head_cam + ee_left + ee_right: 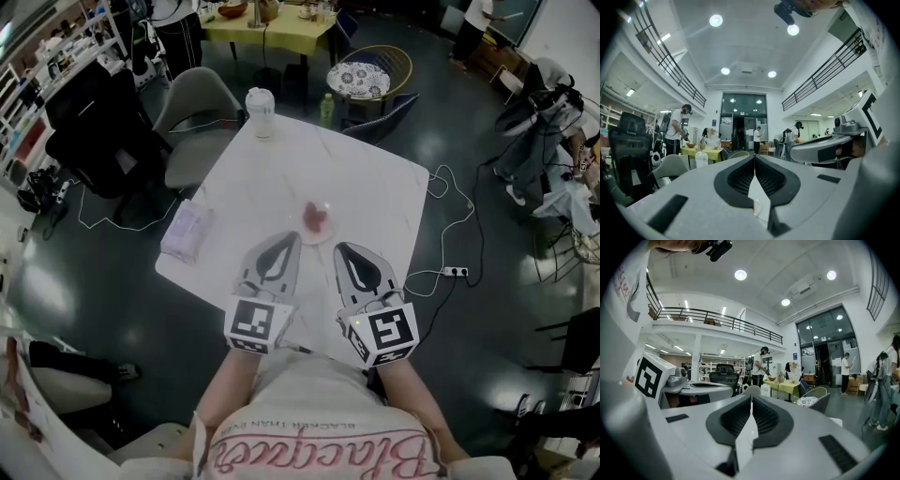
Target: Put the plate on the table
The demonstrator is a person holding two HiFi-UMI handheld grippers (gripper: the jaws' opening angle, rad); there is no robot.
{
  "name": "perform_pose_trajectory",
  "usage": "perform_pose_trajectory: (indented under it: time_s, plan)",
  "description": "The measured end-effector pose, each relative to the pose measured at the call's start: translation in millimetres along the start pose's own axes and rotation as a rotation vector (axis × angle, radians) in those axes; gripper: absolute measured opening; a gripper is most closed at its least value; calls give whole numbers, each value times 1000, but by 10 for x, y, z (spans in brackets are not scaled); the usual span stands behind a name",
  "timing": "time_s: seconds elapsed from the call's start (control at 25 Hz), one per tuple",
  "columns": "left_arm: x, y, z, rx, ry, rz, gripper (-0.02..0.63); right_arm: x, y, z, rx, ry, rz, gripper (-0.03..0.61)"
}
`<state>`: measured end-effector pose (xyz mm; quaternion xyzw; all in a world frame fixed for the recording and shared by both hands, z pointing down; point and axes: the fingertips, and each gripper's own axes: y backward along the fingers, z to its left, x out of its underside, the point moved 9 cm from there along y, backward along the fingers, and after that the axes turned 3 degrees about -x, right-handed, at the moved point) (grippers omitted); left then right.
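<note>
A small white plate (317, 223) with something red on it rests on the white marble table (375, 197), just past the middle. My left gripper (293, 237) lies low over the table with its tip at the plate's near left edge, jaws shut and empty. To the plate's near right, my right gripper (340, 247) is also shut and empty. In the left gripper view the jaws (753, 158) meet along a closed line, and the right gripper view shows its jaws (751, 403) closed too. The plate is hidden in both gripper views.
A white lidded jar (260, 111) stands at the table's far corner. A pale packet (187, 232) lies near the left edge. Chairs (192, 117) ring the far side, a green bottle (326, 109) sits beyond, and cables with a power strip (455, 272) lie on the floor at right.
</note>
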<state>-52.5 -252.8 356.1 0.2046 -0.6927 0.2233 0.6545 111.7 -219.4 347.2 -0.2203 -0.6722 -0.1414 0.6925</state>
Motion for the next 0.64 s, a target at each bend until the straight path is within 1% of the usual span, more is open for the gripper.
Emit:
perform_pose_trajectory:
  time_s: [0.64]
  plan:
    - [6,28,-108,11,-13,20,5,25,47,31,-27,0,10,12]
